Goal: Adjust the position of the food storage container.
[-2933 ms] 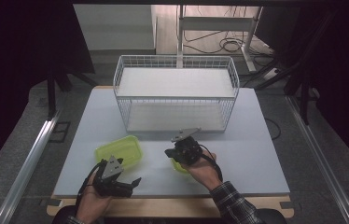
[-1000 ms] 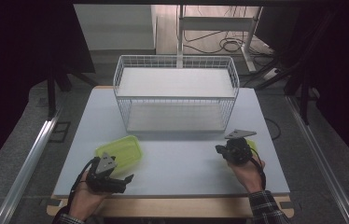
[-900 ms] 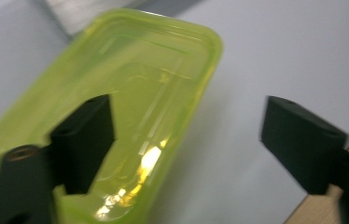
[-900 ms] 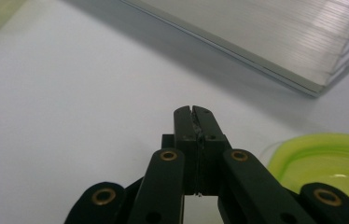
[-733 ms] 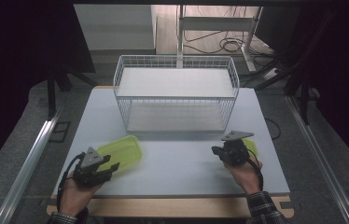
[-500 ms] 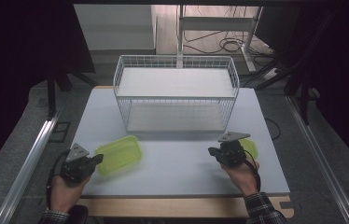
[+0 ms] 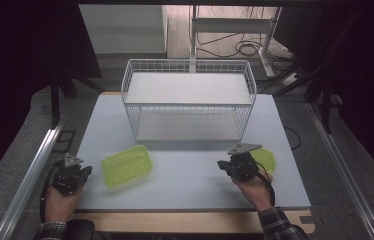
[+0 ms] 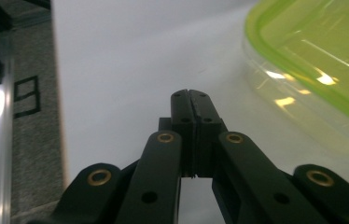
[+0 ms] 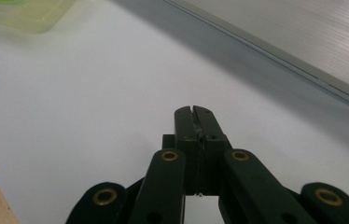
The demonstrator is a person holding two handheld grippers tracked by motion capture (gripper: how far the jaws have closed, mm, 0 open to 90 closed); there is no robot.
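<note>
A yellow-green lidded container (image 7: 126, 165) lies on the white table, front left; its rim and clear wall (image 8: 312, 60) are at the upper right of the left gripper view. My left gripper (image 7: 81, 172) rests at the table's left edge, a short way left of the container, jaws shut (image 8: 190, 94) on nothing. A second yellow-green piece (image 7: 266, 158) lies at the front right. My right gripper (image 7: 223, 165) sits just left of it, pointing left, jaws shut (image 9: 194, 110) and empty. In the right gripper view, the first container (image 9: 23, 14) shows far off at the top left.
A white wire basket (image 7: 187, 100) with a flat shelf stands at the back middle of the table; its base edge (image 9: 303, 51) crosses the right gripper view. A metal rail (image 7: 30, 175) runs along the floor at left. Open table lies between the two grippers.
My left gripper has drawn away from the container, leftward to the table edge. Earlier the right gripper carried the second green piece from the middle to the right; lately it has shifted slightly left.
</note>
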